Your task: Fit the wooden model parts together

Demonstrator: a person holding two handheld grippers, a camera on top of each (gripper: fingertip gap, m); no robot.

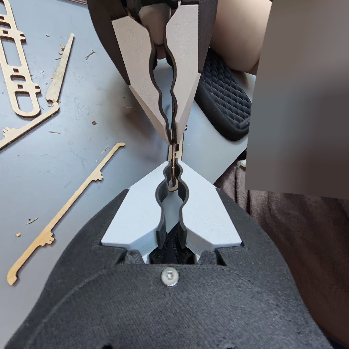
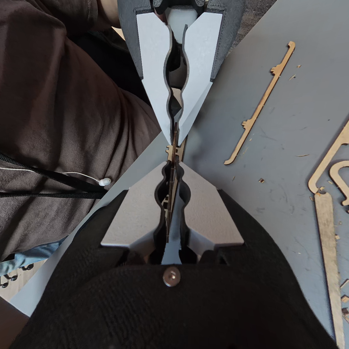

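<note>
The left tool (image 1: 172,166) had pale blue-grey fingers (image 1: 139,211) lined with black wavy pads, set in a charcoal body of fine ribbed texture with a silver screw (image 1: 169,279). The right tool (image 2: 172,166) was the same in colour, though its body looked near black in shadow. The wooden part (image 1: 174,151) between them was light tan with dark brown, scorched-looking edges. The tabletop (image 1: 56,170) was dull slate blue, scuffed and flecked with tan splinters. A long hooked strip (image 1: 62,213) on it was honey tan; the cut-out frame (image 1: 17,66) was paler beige. A black cushion (image 1: 224,98) bore a quilted diamond pattern. The person's garment (image 2: 56,113) was dark brown.
</note>
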